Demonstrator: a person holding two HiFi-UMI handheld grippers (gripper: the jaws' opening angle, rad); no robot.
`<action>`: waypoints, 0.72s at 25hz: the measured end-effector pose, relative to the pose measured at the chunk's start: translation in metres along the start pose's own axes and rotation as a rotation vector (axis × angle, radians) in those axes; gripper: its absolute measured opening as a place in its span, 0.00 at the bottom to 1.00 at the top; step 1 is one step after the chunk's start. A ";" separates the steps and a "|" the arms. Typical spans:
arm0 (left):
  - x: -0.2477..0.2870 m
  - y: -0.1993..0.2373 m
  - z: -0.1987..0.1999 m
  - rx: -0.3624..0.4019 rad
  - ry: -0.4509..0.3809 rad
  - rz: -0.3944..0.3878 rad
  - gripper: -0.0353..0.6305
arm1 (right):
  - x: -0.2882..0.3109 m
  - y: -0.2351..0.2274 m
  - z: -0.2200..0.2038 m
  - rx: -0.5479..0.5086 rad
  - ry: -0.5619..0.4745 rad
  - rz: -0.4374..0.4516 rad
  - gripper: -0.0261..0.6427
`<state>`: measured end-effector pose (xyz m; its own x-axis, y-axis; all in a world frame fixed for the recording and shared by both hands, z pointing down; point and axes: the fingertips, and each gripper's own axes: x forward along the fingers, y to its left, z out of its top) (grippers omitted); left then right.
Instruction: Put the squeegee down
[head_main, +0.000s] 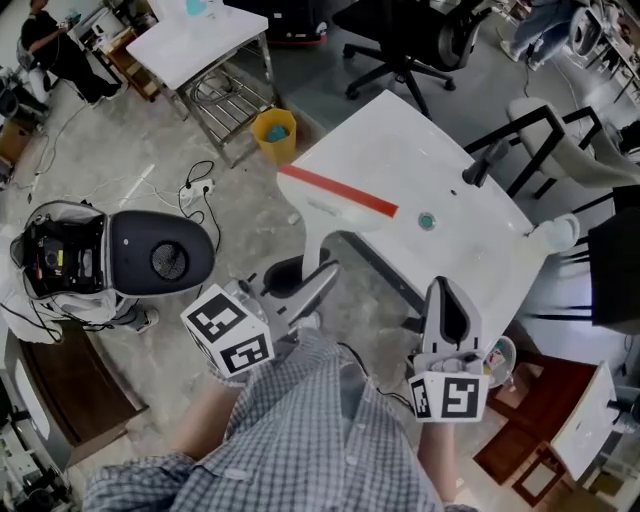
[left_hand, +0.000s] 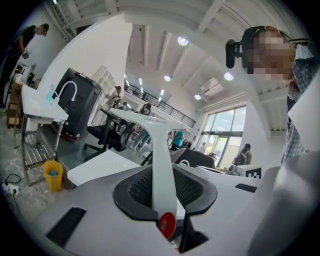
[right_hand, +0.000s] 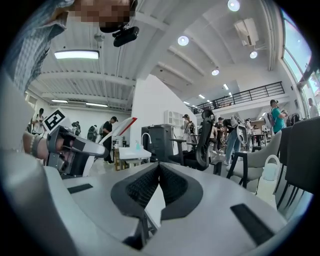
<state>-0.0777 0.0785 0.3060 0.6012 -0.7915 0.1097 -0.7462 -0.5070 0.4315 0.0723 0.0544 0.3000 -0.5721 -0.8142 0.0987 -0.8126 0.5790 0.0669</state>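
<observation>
A white bench (head_main: 440, 150) has a small green round thing (head_main: 427, 221) on it. On the floor — a yellow bucket (head_main: 274, 130) beside a metal rack (head_main: 225, 95), and a black chair (head_main: 400, 45).

Squeegee (head_main: 335, 192): the handle's lower end disappears between the left gripper (head_main: 318, 278) fingers, so the head view hides the contact point. In the left gripper view, a red disc (left_hand: 166, 225) sits low between the fingers (left_hand: 135, 192). It is partly covered and I cannot tell what it is. A small green item (head_main: 427, 221) lies on the table (head_main: 470, 215) beyond the right gripper (head_main: 445, 295) fingertips, too small to identify.
</observation>
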 end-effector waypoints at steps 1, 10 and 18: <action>0.002 0.005 0.004 0.001 0.005 -0.014 0.19 | 0.005 0.002 0.002 0.000 0.001 -0.013 0.05; 0.017 0.047 0.026 0.024 0.048 -0.113 0.19 | 0.045 0.016 0.008 0.004 0.003 -0.107 0.05; 0.017 0.067 0.030 0.016 0.066 -0.158 0.19 | 0.059 0.024 0.008 -0.003 0.021 -0.146 0.05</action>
<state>-0.1262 0.0208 0.3106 0.7284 -0.6777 0.1010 -0.6453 -0.6288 0.4338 0.0182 0.0193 0.2999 -0.4454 -0.8887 0.1088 -0.8866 0.4547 0.0848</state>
